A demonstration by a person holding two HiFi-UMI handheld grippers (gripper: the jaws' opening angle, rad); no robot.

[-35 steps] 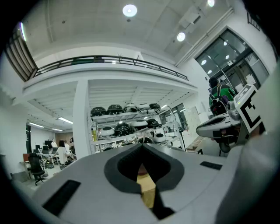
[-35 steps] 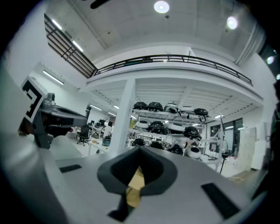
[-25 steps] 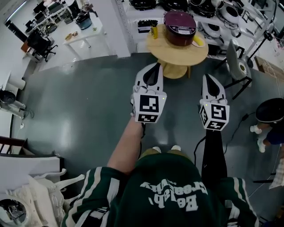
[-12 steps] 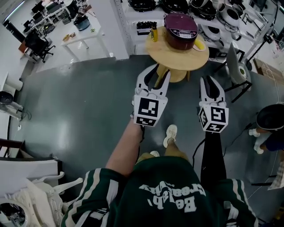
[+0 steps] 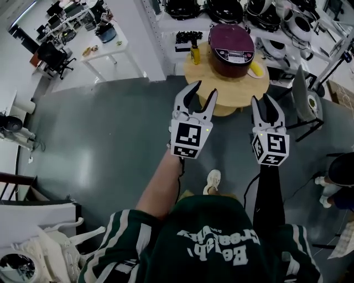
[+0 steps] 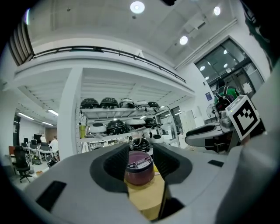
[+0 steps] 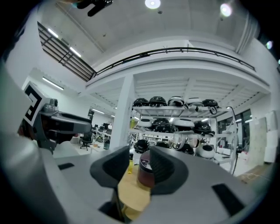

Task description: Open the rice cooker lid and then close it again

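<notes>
A maroon rice cooker (image 5: 232, 48) with its lid down stands on a round wooden table (image 5: 221, 88) ahead of me. Both grippers are held level in the air, short of the table and apart from the cooker. My left gripper (image 5: 203, 90) is open; its jaws have just been opening, with nothing between them. My right gripper (image 5: 263, 100) is open more narrowly, has also just been opening, and holds nothing. In the left gripper view the cooker (image 6: 139, 166) shows far off between the pads (image 6: 114, 164). In the right gripper view the right pad partly hides the cooker (image 7: 143, 169).
A yellow bottle (image 5: 194, 54) and a yellow object (image 5: 256, 70) sit on the table beside the cooker. Shelves (image 5: 265, 16) with several cookers stand behind it. A chair (image 5: 303, 88) is at the right, a white desk (image 5: 108, 48) at the far left, a person (image 5: 338, 171) at the right edge.
Both grippers have moved forward toward the table as the person stepped ahead. Both sets of jaws went from shut to open, the left wider.
</notes>
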